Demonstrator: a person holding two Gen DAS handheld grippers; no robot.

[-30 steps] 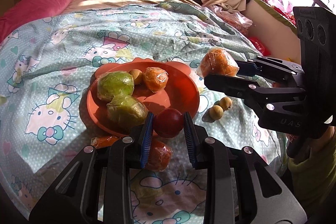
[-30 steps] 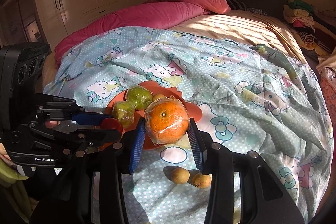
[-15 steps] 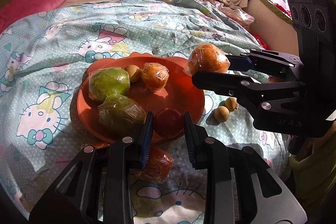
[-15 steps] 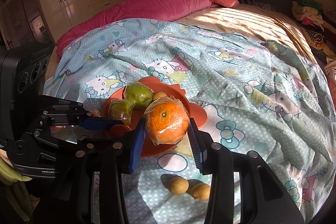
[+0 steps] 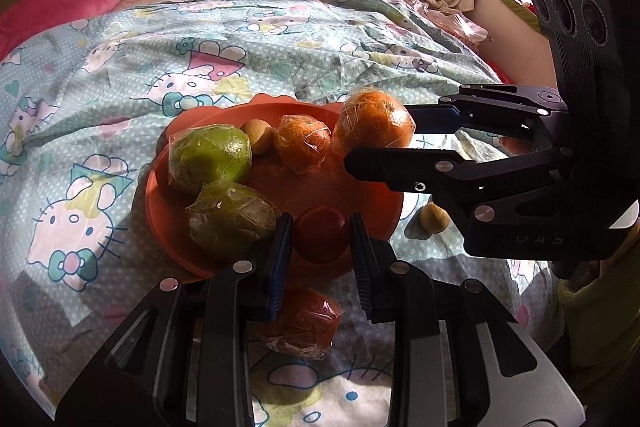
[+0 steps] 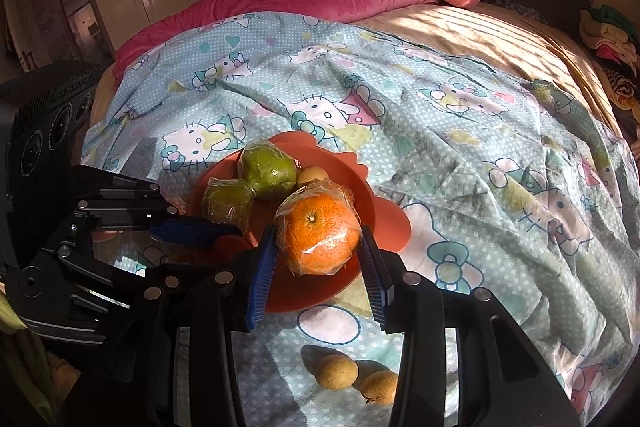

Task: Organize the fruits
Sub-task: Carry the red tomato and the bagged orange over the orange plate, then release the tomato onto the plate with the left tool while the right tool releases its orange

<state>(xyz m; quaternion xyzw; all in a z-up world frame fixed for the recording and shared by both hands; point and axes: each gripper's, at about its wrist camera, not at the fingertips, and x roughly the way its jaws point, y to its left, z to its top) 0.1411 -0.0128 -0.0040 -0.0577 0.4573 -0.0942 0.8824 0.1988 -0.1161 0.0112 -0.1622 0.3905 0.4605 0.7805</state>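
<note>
Orange plastic plate (image 5: 372, 223) on a soft, rumpled bed sheet (image 5: 120, 75), already crowded: two wrapped green fruits (image 5: 210, 157), a small brown fruit (image 5: 259, 141) and a wrapped orange (image 5: 304, 147) at the back. Left claw (image 5: 320, 241) low over the near rim, pinching a dark red fruit (image 5: 320, 235) between blue pads; right claw (image 6: 318, 247) over the plate's right side, pinching a film-wrapped orange (image 6: 320, 235). Likely trouble: two claws converging on one small plate, close enough to knock bodies together or nudge the fruits already there. Slippery film on the held orange, so a possible slide at release and a roll off the shallow rim. Red fruit right at the edge, probably prone to tipping out onto the bed beside the wrapped red-orange fruit (image 5: 304, 323) below. Soft bedding under the plate, so any downward press could tilt it and spill everything. Small brown fruits (image 6: 336, 371) loose on the sheet nearby, easy to bump further away
</note>
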